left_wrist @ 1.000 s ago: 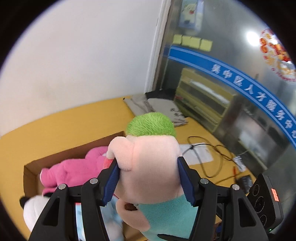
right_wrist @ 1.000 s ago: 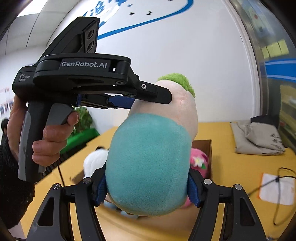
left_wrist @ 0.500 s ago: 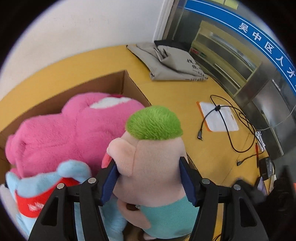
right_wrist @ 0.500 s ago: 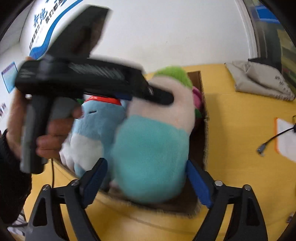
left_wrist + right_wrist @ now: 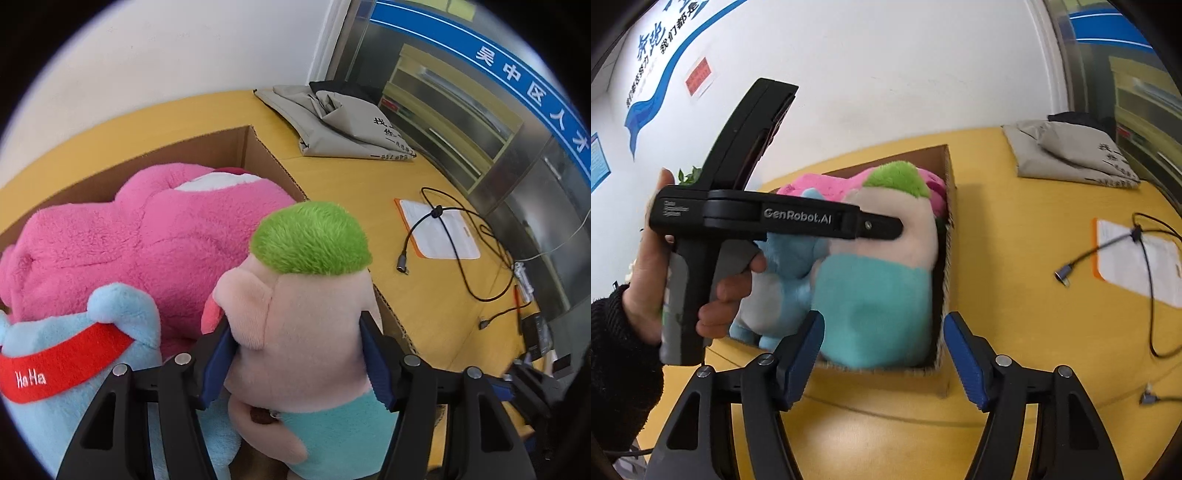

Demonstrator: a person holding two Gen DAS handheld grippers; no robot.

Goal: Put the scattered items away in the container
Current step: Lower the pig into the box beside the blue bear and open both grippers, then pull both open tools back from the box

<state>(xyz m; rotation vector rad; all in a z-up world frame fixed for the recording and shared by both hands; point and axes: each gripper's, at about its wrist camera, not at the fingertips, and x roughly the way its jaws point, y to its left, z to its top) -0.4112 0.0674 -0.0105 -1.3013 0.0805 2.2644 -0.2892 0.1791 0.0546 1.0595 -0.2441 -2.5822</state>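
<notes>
Having let go since a second earlier, the right gripper (image 5: pixel 882 354) hung open while the left gripper (image 5: pixel 299 354) gripped the doll (image 5: pixel 306 314), now inside the box (image 5: pixel 947 229).

The left tool (image 5: pixel 299 354) is clamped, its blue pads (image 5: pixel 375 363) pressed into either side of what it holds, and its fingers reach forward and down from the near edge of the tabletop. From the right wrist view the left tool (image 5: pixel 882 227) shows side-on, level, with the person's left hand (image 5: pixel 683 291) wrapped around its handle, index finger curled at the trigger and a dark sleeve cuff at the wrist. The right tool (image 5: pixel 882 354) stands with its blue-padded fingers (image 5: pixel 962 360) spread wide apart, gripping nothing, hovering above the near part of the tabletop.
</notes>
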